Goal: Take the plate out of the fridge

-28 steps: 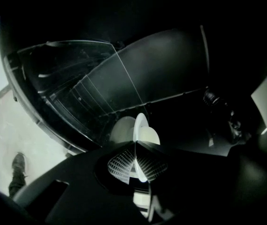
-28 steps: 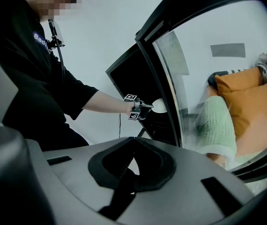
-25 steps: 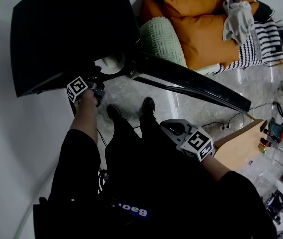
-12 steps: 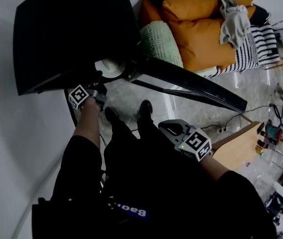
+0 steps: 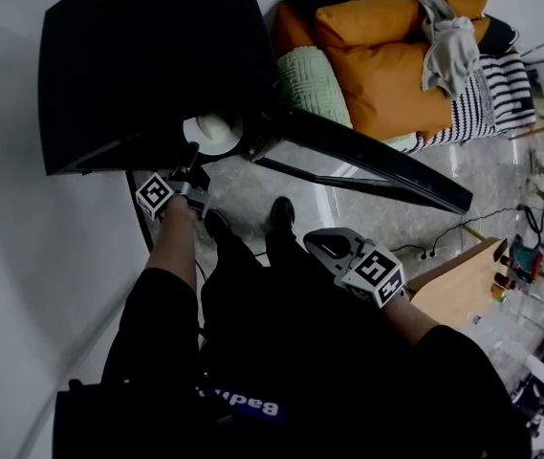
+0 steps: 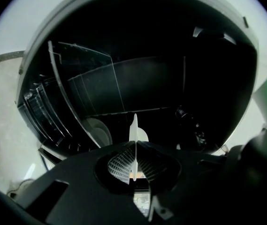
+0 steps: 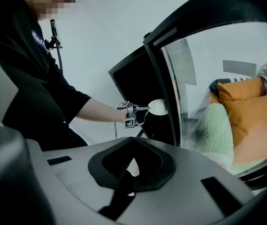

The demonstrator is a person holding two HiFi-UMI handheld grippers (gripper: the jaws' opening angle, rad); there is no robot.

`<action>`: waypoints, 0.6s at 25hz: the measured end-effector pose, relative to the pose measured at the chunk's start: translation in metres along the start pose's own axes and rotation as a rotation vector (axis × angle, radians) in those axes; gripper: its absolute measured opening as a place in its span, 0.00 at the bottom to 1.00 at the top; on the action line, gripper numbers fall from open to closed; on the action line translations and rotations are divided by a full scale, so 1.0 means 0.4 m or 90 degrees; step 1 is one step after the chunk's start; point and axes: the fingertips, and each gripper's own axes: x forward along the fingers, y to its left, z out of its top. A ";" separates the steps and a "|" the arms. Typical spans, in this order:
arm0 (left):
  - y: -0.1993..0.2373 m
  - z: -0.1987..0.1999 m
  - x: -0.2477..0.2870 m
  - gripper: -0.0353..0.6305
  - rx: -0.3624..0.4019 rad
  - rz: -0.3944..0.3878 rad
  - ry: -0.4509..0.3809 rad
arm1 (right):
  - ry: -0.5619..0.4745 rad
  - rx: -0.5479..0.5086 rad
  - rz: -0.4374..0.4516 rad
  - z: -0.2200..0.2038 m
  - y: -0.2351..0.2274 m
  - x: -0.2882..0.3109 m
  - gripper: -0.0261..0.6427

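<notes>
The white plate (image 5: pixel 212 130) shows at the open mouth of the black fridge (image 5: pixel 147 55). My left gripper (image 5: pixel 193 153) is shut on its near rim. In the left gripper view the plate (image 6: pixel 134 128) stands edge-on between the closed jaws of the left gripper (image 6: pixel 134 146), with the dark shelves behind it. The right gripper view shows the plate (image 7: pixel 159 107) and the left gripper (image 7: pixel 145 109) from the side. My right gripper (image 5: pixel 317 244) hangs low beside my legs, away from the fridge. Seen from its own camera, the right gripper (image 7: pixel 134 140) is shut on nothing.
The fridge door (image 5: pixel 377 165) is swung wide open to the right, its glass panel (image 7: pixel 203 88) close to my right gripper. Orange cushions (image 5: pixel 396 55) and a green one (image 5: pixel 312 79) lie behind it. A wooden box (image 5: pixel 463 280) stands at the right, and my shoes (image 5: pixel 284 208) are on the floor.
My left gripper has drawn back a little toward me with the plate, so more of the plate shows outside the fridge. The right gripper has barely moved.
</notes>
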 end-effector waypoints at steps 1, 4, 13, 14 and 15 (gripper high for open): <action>0.001 0.000 -0.009 0.07 -0.005 0.002 -0.004 | -0.001 -0.002 0.001 0.005 0.002 0.002 0.05; -0.038 -0.003 -0.029 0.07 -0.020 -0.019 -0.022 | -0.008 -0.008 0.002 0.021 0.007 0.004 0.05; -0.121 -0.030 -0.099 0.07 -0.030 -0.046 -0.016 | -0.042 -0.012 -0.012 0.068 0.001 0.000 0.05; -0.129 -0.039 -0.109 0.07 -0.027 -0.048 -0.006 | -0.048 -0.016 -0.014 0.073 0.000 0.001 0.05; -0.139 -0.047 -0.119 0.07 -0.024 -0.050 0.004 | -0.052 -0.021 -0.016 0.078 -0.001 0.000 0.05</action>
